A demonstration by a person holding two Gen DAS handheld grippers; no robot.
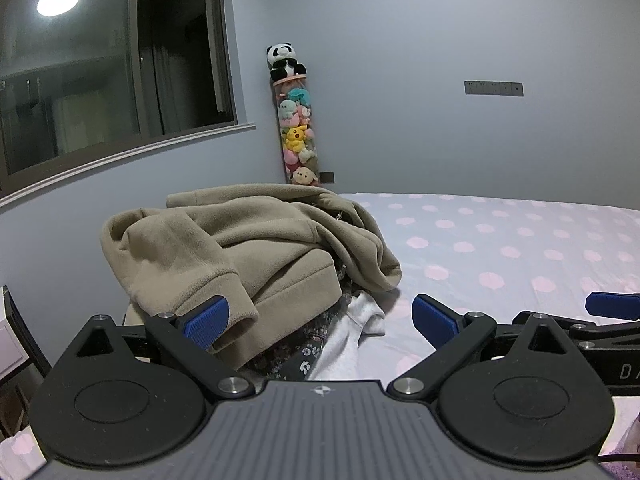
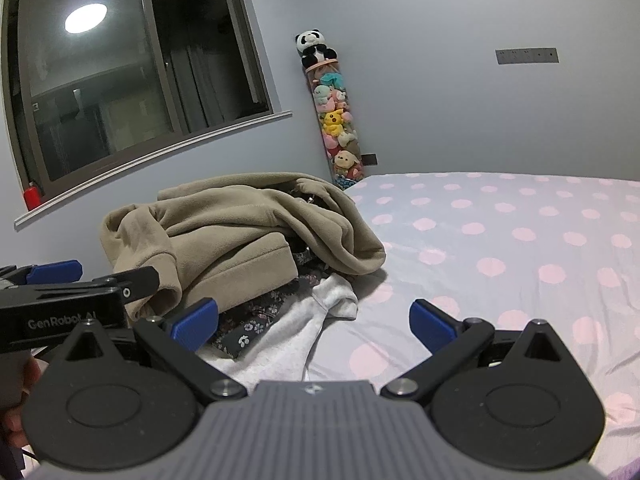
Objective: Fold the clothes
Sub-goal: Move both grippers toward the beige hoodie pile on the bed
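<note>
Dim, cool indoor light, a round lamp's glare reflected in the dark window (image 1: pixel 116 76), strong fisheye bending with vignetted corners.

Both cameras sit low at the near edge of the bed (image 1: pixel 520 240), side by side, each looking forward and slightly down past its own spread blue fingertips (image 1: pixel 208 320). The left wrist view sits close to the beige fleece pile (image 1: pixel 240 248); the right wrist view is further right, with more polka-dot sheet in sight. Both share the pile, the window (image 2: pixel 140 80) and the plush toy column (image 2: pixel 338 120) in the far corner.
</note>
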